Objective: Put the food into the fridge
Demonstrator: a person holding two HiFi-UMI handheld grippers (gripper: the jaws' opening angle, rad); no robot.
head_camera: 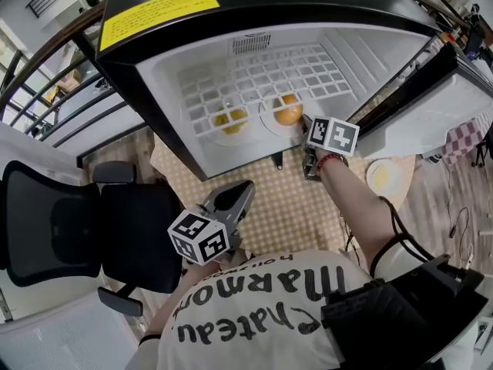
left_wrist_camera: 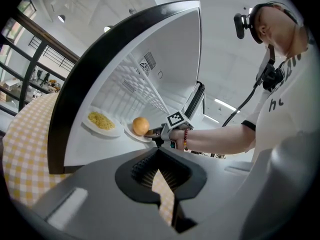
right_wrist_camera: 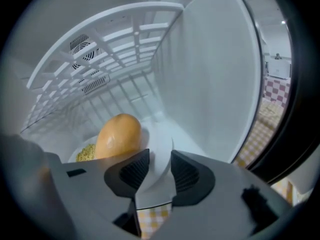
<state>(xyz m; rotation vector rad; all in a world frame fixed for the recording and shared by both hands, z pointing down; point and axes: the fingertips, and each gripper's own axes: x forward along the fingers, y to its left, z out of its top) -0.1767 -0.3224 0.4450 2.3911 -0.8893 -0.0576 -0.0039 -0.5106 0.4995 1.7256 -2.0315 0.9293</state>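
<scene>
Your left gripper [left_wrist_camera: 159,164] hangs near your chest, jaws together, empty. Ahead, your right gripper [right_wrist_camera: 155,165] stands wide astride the white plate's [right_wrist_camera: 159,151] rim inside the fridge [right_wrist_camera: 210,74]. The orange food [right_wrist_camera: 119,135] sits on that plate, noodles [head_camera: 229,119] just beside.

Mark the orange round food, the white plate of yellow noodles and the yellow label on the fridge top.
Orange round food [head_camera: 287,111]: head view, its top side.
White plate of yellow noodles [left_wrist_camera: 102,132]: left gripper view, its near rim.
Yellow rectangular label [head_camera: 158,14]: head view, its middle.
</scene>
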